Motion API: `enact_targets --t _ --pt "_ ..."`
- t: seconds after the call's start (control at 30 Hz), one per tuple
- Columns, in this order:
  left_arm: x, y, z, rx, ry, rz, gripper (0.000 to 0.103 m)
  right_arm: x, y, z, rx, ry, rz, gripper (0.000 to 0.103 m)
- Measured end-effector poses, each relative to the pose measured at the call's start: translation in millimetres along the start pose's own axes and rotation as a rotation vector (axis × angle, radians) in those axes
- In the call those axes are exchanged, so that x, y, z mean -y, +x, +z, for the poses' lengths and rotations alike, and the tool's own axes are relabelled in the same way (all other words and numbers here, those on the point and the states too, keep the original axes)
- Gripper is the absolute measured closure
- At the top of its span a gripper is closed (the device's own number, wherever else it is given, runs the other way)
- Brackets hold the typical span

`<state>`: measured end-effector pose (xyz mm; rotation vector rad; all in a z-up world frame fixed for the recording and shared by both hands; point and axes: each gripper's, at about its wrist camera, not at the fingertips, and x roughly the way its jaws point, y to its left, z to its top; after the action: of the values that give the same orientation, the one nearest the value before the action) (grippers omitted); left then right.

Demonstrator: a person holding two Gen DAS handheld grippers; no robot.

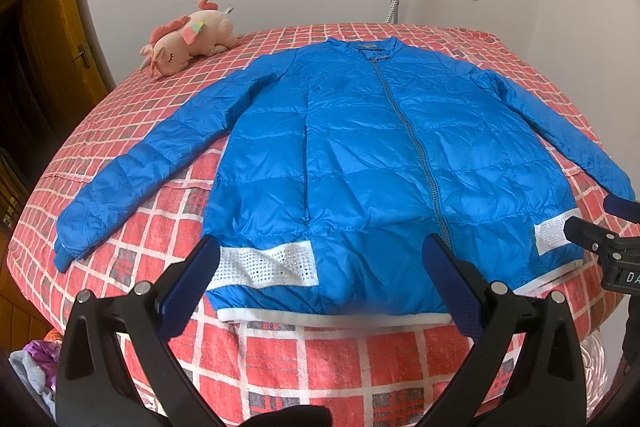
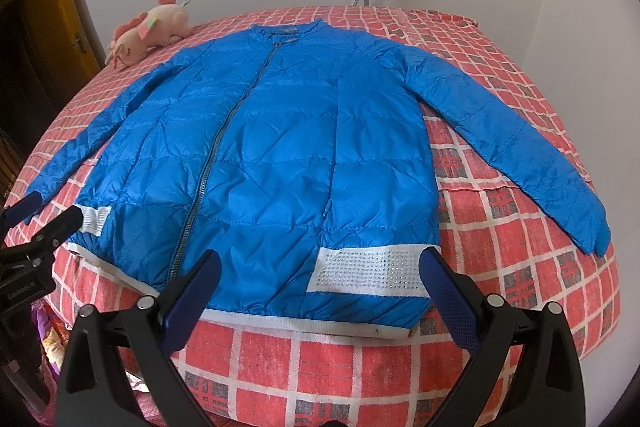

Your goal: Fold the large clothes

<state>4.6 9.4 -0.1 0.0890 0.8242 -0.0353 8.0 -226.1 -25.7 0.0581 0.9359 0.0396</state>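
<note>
Blue quilted jacket (image 1: 360, 163) lies flat and zipped, front up, on the red checked bed (image 1: 304, 359), both sleeves spread out; a pink plush toy (image 1: 188, 39) sits near the far corner. My left tool (image 1: 320, 267) and right tool (image 2: 320, 271) hover side by side over the white hem, both spread wide, gripping nothing.

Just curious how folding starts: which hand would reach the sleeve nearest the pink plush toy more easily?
The left tongs, probably. In their view that sleeve lies just ahead, on the plush toy's side. The right tongs hover over the jacket's opposite half. Both are open.
</note>
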Motion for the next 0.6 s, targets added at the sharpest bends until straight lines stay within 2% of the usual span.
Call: enact_targets --t 0.6 --pt "-11.4 5.9 1.8 0.003 0.008 0.007 0.003 -0.8 3.7 1.5 0.005 0.0 0.007 0.004"
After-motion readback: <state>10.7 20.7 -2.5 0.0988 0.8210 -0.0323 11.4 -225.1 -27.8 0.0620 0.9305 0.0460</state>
